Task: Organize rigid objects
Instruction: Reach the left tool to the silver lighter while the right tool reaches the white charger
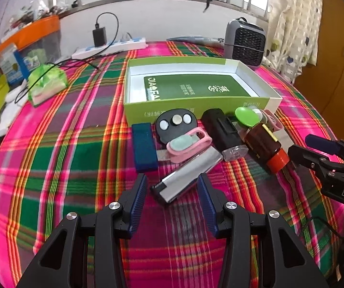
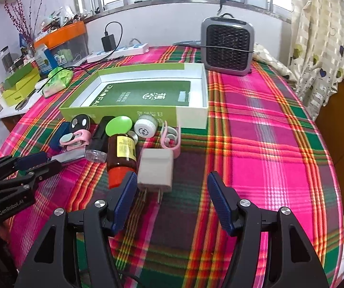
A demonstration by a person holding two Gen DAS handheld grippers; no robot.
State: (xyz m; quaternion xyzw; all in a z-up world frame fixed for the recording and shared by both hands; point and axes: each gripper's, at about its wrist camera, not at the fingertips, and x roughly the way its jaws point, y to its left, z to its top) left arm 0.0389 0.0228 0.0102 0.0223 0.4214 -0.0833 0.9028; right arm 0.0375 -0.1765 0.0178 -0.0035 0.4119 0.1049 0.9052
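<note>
Left wrist view: the left gripper [image 1: 172,184] hangs with jaws apart around the silver lighter [image 1: 186,175], flat on the plaid bed near its front edge, before the green box [image 1: 196,110]. Looks light, stiff, slick metal; pinch its long flat sides mid-body. Right gripper [image 2: 172,187] spread too, empty, by the white charger [image 2: 156,170].

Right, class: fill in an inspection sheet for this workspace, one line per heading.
Surface: plaid cloth over the table.
Job's things: open green box; silver case, brown bottle, white charger and small items lie in front of it.
Clutter: bins and boxes at far left.
Grippers: left gripper open around the silver case; right gripper open, empty.
Cables: power strip with black adapter.
Surroundings: heater, barred window, curtain.
</note>
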